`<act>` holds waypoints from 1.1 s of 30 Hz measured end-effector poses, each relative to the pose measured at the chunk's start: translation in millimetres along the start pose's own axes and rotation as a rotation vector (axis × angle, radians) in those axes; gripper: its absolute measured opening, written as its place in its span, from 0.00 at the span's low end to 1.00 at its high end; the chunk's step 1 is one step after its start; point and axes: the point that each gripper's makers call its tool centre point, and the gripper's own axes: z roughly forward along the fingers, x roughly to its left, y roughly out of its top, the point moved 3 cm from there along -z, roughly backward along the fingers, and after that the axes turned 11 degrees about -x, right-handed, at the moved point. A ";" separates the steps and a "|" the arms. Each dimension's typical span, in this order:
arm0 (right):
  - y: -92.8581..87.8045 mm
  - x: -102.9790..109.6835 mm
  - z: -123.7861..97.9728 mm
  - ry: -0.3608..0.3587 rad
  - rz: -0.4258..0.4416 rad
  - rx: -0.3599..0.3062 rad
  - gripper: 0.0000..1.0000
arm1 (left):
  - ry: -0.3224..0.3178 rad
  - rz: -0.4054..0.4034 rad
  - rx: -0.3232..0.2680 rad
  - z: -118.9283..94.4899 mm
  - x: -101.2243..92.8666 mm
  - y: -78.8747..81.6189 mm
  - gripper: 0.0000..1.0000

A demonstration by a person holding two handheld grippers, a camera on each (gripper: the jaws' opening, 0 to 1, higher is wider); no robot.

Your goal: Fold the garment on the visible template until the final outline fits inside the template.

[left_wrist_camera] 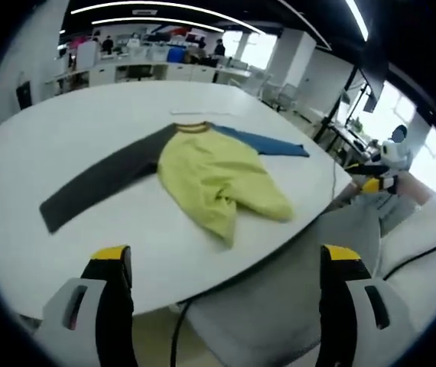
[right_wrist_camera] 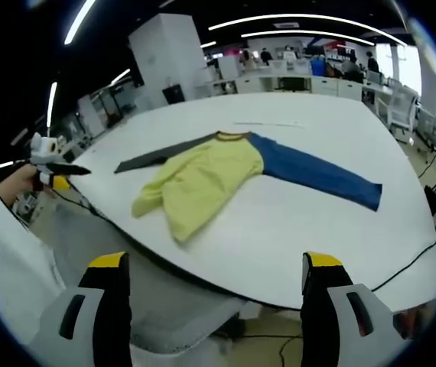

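A yellow shirt with one grey and one blue sleeve is lying crumpled on a white table, sleeves stretching left to right. Both the left gripper and right gripper are hovering spread-jawed and empty off the near edge.

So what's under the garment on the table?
Only the white table shows around the garment. No template outline is visible; anything beneath the crumpled yellow body is covered.
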 end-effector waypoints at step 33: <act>-3.0 5.1 7.7 0.022 0.010 0.005 0.84 | -0.010 0.002 0.028 12.0 4.1 -7.7 0.96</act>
